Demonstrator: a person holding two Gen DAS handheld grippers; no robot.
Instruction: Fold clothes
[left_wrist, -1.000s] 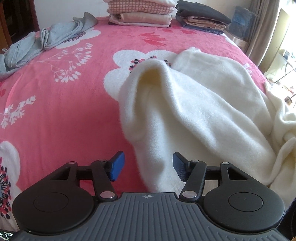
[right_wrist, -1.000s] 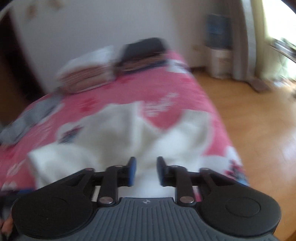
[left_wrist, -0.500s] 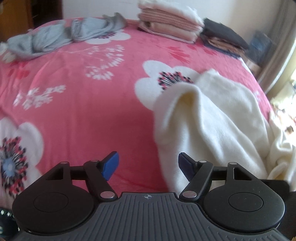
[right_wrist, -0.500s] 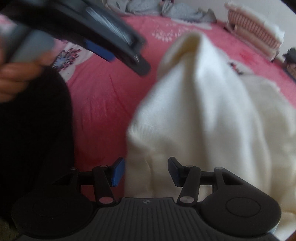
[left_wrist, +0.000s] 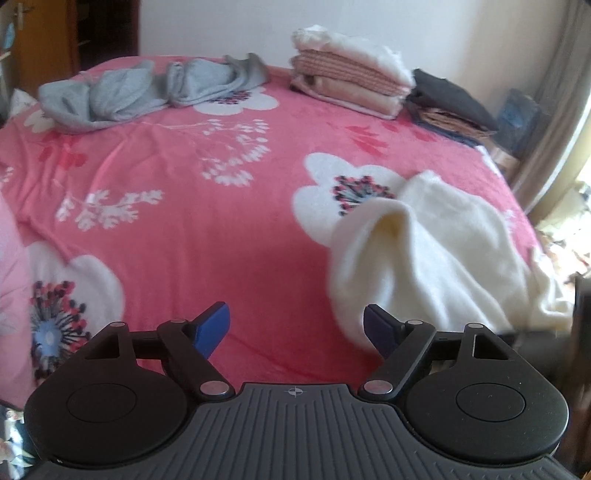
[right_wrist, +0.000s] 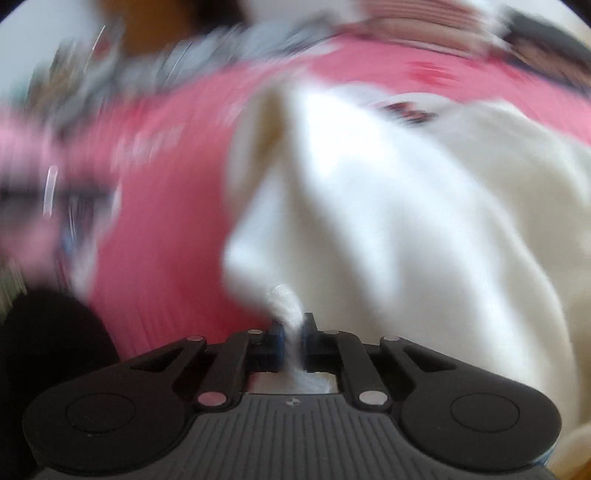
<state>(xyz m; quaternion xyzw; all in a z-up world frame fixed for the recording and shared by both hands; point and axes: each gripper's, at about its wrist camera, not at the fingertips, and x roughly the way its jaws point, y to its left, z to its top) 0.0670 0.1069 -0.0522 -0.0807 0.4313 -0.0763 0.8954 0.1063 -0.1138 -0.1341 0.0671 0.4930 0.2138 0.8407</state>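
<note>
A cream fleece garment (left_wrist: 436, 254) lies rumpled on the right side of the pink flowered bed (left_wrist: 207, 236). My left gripper (left_wrist: 295, 326) hangs open over bare bedspread, its right finger close to the garment's near edge, with nothing between the blue pads. In the blurred right wrist view the same cream garment (right_wrist: 399, 221) fills the right half. My right gripper (right_wrist: 291, 341) is shut on a pinched fold of the garment's edge, which pokes up between the fingers.
At the far end of the bed lie a crumpled grey garment (left_wrist: 147, 92), a folded stack of cream and pink items (left_wrist: 351, 85) and a dark folded stack (left_wrist: 450, 103). A curtain (left_wrist: 554, 110) hangs past the bed's right edge.
My right gripper went from open to shut on the cream garment's edge. My left gripper swung left, off the garment and over bare bedspread, staying open.
</note>
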